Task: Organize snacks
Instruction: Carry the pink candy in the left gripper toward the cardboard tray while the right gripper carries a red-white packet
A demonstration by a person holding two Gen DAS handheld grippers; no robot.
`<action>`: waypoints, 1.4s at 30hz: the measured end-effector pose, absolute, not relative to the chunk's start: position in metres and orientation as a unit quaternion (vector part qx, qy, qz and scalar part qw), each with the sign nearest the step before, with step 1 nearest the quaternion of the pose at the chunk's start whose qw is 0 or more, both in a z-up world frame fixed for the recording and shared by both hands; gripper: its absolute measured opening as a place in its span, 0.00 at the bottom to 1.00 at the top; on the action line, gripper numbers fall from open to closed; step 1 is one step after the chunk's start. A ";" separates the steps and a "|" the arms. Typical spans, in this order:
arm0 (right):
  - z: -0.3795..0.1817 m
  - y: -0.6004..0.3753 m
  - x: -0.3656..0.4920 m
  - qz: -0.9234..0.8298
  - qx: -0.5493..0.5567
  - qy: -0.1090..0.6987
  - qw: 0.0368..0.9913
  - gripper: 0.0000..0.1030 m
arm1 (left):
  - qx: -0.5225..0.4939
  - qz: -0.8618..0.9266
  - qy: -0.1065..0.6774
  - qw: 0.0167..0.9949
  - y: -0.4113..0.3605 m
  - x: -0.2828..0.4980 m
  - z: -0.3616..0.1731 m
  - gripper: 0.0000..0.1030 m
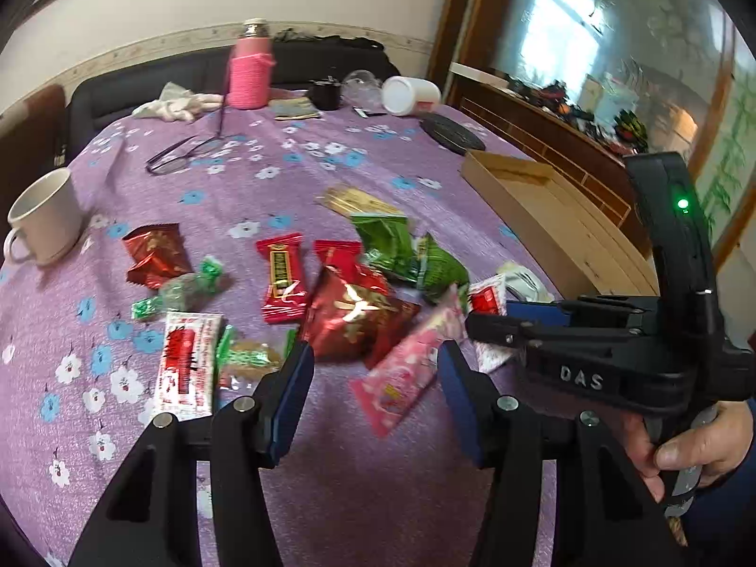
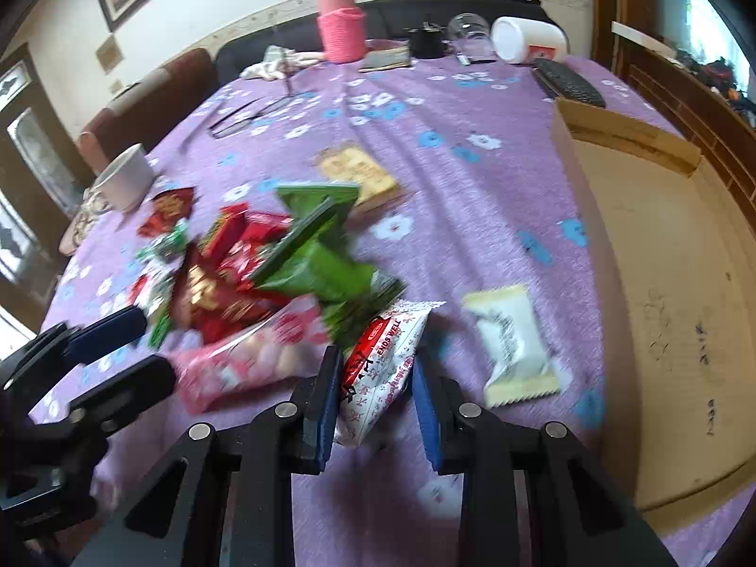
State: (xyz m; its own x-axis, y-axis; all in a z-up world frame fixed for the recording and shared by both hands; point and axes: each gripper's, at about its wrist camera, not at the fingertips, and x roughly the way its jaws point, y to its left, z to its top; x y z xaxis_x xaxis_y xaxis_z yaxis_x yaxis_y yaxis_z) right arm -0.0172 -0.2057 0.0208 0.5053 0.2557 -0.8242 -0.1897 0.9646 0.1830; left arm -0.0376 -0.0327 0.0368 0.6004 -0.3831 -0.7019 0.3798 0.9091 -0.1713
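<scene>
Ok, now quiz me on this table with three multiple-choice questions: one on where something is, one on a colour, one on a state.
1. Seen from the right wrist, where is the cardboard box relative to the snack pile?
A. left
B. right
C. on top

2. What colour is the knitted sleeve on the bottle?
A. pink
B. blue
C. green

3. What is the right claw doing?
A. open and empty
B. gripping the bottle
C. closed on a white-and-red packet

Answers:
1. B, the box fills the right edge of the view.
2. A, the sleeve is plainly pink.
3. C, the claw pinches the packet.
</scene>
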 end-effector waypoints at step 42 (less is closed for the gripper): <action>0.032 -0.257 -0.070 0.165 0.124 0.441 0.873 0.24 | 0.077 -0.220 0.438 0.868 -0.093 -0.039 0.032 0.17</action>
State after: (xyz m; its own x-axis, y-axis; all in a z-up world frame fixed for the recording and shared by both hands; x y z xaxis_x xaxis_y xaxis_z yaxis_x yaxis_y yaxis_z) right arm -0.0695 -0.2575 0.0322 0.5568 0.3978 -0.7292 -0.1786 0.9147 0.3626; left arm -0.0395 -0.0934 0.0320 0.5194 -0.3147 -0.7945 0.4502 0.8910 -0.0586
